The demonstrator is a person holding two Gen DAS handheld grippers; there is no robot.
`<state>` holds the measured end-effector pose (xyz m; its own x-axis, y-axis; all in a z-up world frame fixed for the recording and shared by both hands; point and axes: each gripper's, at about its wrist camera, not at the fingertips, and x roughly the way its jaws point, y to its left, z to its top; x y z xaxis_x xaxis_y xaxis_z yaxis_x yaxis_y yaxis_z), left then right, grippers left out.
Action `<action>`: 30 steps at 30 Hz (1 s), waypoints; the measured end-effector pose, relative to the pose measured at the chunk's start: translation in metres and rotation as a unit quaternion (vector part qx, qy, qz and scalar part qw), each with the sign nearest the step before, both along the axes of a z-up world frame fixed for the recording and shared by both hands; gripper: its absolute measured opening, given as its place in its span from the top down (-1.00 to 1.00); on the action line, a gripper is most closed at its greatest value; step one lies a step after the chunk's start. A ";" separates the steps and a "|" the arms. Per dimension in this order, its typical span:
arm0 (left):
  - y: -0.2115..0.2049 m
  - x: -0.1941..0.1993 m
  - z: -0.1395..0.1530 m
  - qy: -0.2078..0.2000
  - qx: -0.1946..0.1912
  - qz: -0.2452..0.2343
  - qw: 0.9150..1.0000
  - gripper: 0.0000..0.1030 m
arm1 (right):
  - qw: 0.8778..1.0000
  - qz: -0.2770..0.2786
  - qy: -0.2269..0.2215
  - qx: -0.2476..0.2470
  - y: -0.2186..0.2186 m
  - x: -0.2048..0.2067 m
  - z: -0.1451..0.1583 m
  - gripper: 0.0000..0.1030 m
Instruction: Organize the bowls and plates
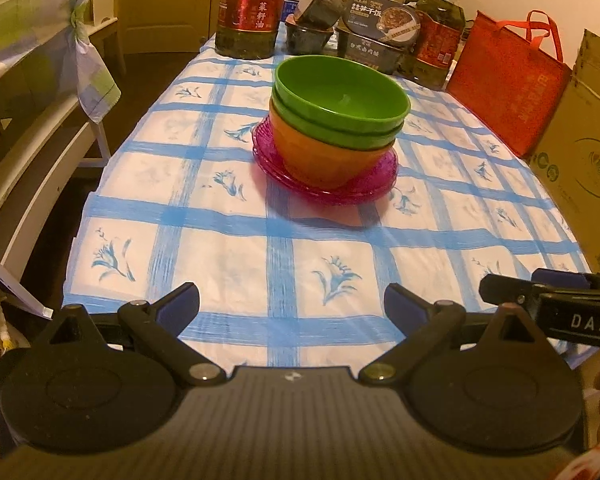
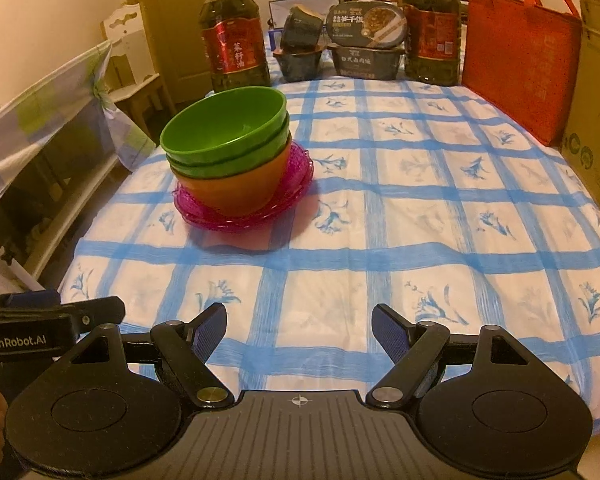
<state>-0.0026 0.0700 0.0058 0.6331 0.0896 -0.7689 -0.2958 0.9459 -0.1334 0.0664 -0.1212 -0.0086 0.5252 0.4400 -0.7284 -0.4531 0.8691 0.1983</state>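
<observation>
Bowls stacked, both claws wide and empty
Green bowls [image 1: 340, 96] nest in the orange bowl [image 1: 328, 156] on pink plates [image 1: 324, 190], well ahead of left gripper [image 1: 292, 300] and right gripper [image 2: 298, 322]

Blk grippers [image 1: 292, 304], blue-padded fingers [image 2: 210, 332]

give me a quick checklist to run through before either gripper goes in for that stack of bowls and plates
1. Left gripper open with nothing between its fingers: ok.
2. Right gripper open and empty: ok.
3. Stack order, two green bowls nested in the orange bowl on the pink plates: ok.
4. Stack sits level: not ok, the top green bowl tilts.
5. Tablecloth between grippers and stack free of obstacles: ok.
6. How many pink plates lie under the bowls: cannot tell.
</observation>
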 end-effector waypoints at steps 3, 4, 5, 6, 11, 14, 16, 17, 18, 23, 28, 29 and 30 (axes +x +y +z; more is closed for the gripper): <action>-0.001 -0.001 0.000 -0.001 0.003 0.000 1.000 -0.90 | 1.000 0.000 -0.001 -0.001 0.000 -0.002 0.000 -0.54; -0.002 -0.001 0.000 -0.002 0.006 0.000 1.000 -0.90 | 1.000 0.001 -0.002 -0.001 0.000 -0.002 0.000 -0.54; -0.003 -0.001 0.001 -0.003 0.009 -0.001 1.000 -0.90 | 1.000 0.001 -0.003 -0.001 0.000 -0.002 0.000 -0.54; -0.004 -0.002 0.001 -0.004 0.011 -0.001 1.000 -0.90 | 1.000 0.002 -0.003 -0.002 0.001 -0.003 -0.001 -0.54; -0.005 -0.002 0.001 -0.004 0.013 -0.001 1.000 -0.90 | 1.000 0.001 -0.001 -0.001 0.001 -0.004 0.000 -0.54; -0.005 -0.003 0.001 -0.003 0.012 0.000 1.000 -0.90 | 1.000 0.001 -0.001 -0.001 0.001 -0.005 0.000 -0.54; -0.005 -0.004 0.002 -0.003 0.012 0.001 1.000 -0.90 | 1.000 0.000 -0.001 0.000 0.001 -0.006 0.000 -0.54; -0.005 -0.004 0.002 -0.003 0.013 0.001 1.000 -0.90 | 1.000 0.001 0.000 0.000 0.001 -0.006 0.000 -0.54; -0.005 -0.004 0.002 -0.003 0.012 0.001 1.000 -0.90 | 1.000 0.001 -0.001 -0.001 0.001 -0.006 -0.001 -0.54; -0.005 -0.004 0.001 -0.003 0.012 0.000 1.000 -0.90 | 1.000 0.001 -0.001 -0.001 0.001 -0.006 0.000 -0.54; -0.004 -0.004 0.002 -0.003 0.011 0.000 1.000 -0.90 | 1.000 0.001 -0.001 -0.002 0.002 -0.006 -0.001 -0.54; -0.005 -0.004 0.002 -0.004 0.011 0.000 1.000 -0.90 | 1.000 0.001 -0.001 -0.002 0.002 -0.006 -0.001 -0.54; -0.004 -0.004 0.003 -0.005 0.012 -0.001 1.000 -0.90 | 1.000 0.001 -0.001 -0.002 0.002 -0.007 -0.001 -0.54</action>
<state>-0.0067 0.0656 0.0085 0.6402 0.1062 -0.7608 -0.2929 0.9493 -0.1140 0.0595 -0.1191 -0.0094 0.5255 0.4381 -0.7293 -0.4548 0.8691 0.1944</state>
